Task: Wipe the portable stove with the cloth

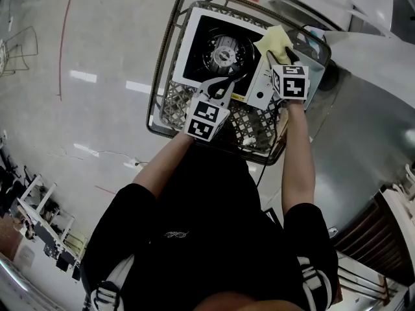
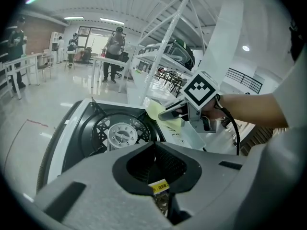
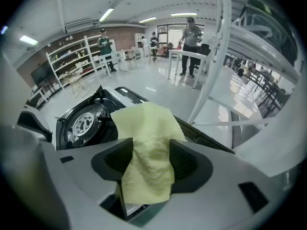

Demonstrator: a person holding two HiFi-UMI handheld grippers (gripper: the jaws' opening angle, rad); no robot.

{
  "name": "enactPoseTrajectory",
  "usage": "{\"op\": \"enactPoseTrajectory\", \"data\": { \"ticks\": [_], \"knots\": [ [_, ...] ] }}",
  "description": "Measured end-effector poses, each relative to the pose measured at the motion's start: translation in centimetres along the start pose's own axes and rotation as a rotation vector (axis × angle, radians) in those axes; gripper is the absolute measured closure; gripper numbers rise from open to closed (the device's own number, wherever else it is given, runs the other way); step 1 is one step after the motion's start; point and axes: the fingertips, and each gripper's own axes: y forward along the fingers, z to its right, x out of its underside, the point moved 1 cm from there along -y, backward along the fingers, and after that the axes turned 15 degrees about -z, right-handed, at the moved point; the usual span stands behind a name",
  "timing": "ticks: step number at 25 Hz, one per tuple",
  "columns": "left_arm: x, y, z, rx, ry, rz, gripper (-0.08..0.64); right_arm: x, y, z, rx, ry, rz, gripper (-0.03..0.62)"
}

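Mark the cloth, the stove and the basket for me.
cloth (image 3: 148, 152): right gripper view, on its bunched middle.
stove (image 1: 224, 54): head view, on its burner.
basket (image 1: 249, 125): head view, on its near mesh wall.

One portable stove (image 1: 224, 52), one yellow cloth (image 1: 276, 41), one wire basket (image 1: 170, 37), two claws (image 1: 222, 87) (image 1: 275, 56).

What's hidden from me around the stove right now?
Stove right end: head view, under cloth and right hand-held gripper.
Stove front: left gripper view, behind left hand-held gripper.
Label print: left gripper view, too small.
Basket floor: head view, under stove.
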Motion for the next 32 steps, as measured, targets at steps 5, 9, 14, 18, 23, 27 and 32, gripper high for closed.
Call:
{"op": "enactPoseTrajectory", "data": {
  "ticks": [5, 9, 14, 18, 23, 27, 32],
  "knots": [
    [-1.1, 0.4, 0.2, 0.007, 0.003, 0.021, 0.534, -1.2, -0.2, 0.3, 0.09, -0.187, -0.054, 0.555],
    [-1.5, 0.7, 0.3, 0.009, -0.006, 0.036, 0.534, -2.1, 0.1, 0.5, 0.118, -0.391, -0.063, 0.555],
    [-1.6, 1.2, 0.5, 0.02, -0.015, 0.038, 0.534, -2.8, 0.5, 0.8, 0.033, -0.573, -0.08, 0.554],
    [-1.3, 1.3, 0.7, 0.025, -0.025, 0.045, 0.534, -3.2, 0.9, 0.5, -0.032, -0.675, -0.102, 0.551],
    [-0.4, 1.1, 0.3, 0.016, -0.029, 0.035, 0.534, -3.9, 1.6, 0.1, -0.123, -0.7, -0.139, 0.54],
    [0.0, 0.6, -0.5, 0.001, -0.026, 0.031, 0.534, -5.0, 1.9, -0.1, -0.164, -0.681, -0.136, 0.538],
    [0.0, 0.2, -1.0, -0.01, -0.046, 0.039, 0.534, -5.6, 2.0, -0.8, -0.218, -0.651, -0.107, 0.538]
  ]
}}
